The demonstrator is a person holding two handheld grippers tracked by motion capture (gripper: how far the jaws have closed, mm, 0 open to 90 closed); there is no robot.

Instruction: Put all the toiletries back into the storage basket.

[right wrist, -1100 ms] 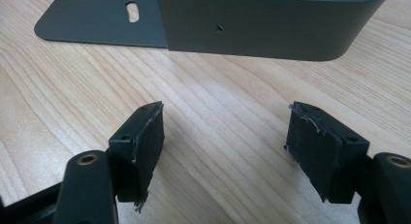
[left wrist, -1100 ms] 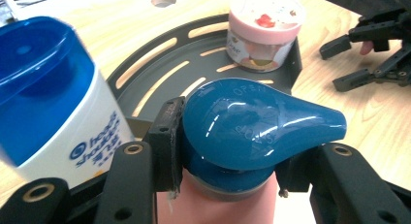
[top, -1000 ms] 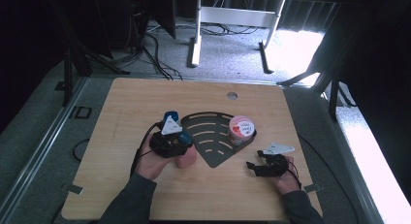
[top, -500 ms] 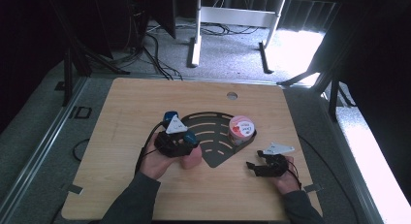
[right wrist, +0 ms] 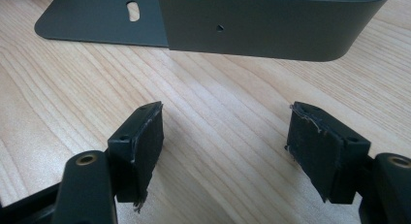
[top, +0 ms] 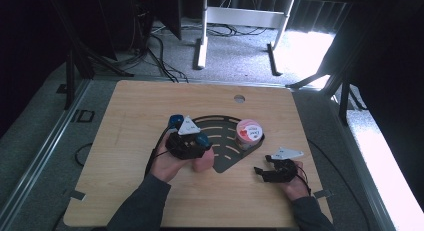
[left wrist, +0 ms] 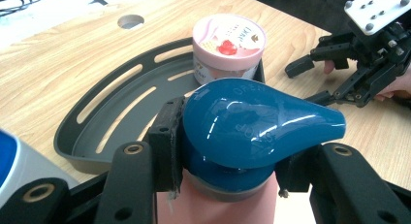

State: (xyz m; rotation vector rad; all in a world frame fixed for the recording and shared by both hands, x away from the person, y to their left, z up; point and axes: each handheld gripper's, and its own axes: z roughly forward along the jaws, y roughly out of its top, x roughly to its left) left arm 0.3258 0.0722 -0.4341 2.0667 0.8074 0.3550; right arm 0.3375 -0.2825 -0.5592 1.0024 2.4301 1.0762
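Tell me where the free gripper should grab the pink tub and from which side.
Grip the pink tub across its round side wall just below the lid, coming down from above with the open right gripper. It stands upright in the corner of the dark tray, whose wall blocks a low sideways approach.

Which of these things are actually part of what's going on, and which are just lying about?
In use: pink bottle with blue cap, clamped in the left gripper; grey corner tray; pink tub standing in it.

Idle: right gripper, open over bare wood; table hole; floor cables.
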